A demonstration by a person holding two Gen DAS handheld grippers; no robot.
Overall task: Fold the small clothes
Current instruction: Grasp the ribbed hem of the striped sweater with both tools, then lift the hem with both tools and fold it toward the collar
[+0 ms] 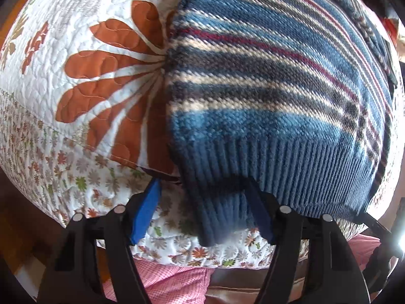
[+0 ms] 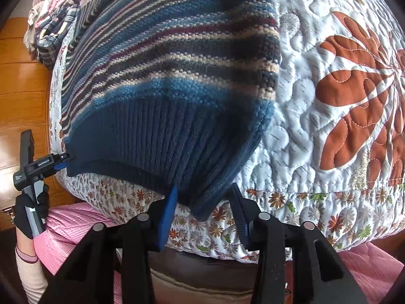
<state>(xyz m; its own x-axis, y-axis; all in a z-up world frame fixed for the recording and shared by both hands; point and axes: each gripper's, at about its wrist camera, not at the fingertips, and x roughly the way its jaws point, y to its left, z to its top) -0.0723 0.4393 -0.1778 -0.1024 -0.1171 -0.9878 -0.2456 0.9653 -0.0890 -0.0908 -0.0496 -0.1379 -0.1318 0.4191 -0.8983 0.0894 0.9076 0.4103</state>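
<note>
A knitted sweater (image 1: 265, 76) (image 2: 177, 63) with blue, cream and dark red stripes lies flat on a flowered quilt (image 1: 83, 58) (image 2: 329, 76), its ribbed blue hem toward me. My left gripper (image 1: 202, 181) is open, and the hem's left corner hangs between its blue pads (image 1: 146, 210) without being pinched. My right gripper (image 2: 204, 187) is also open and straddles the hem's right corner. In the right wrist view the left gripper (image 2: 62, 160) shows at the hem's other corner, held by a gloved hand (image 2: 27, 207).
A pile of folded plaid and light clothes (image 2: 50, 25) sits beyond the sweater, near the quilt's far left edge. A dark folded piece (image 1: 367, 25) lies past the sweater's top. Pink cloth (image 2: 65, 228) and a wooden floor (image 2: 22, 76) lie below the quilt's edge.
</note>
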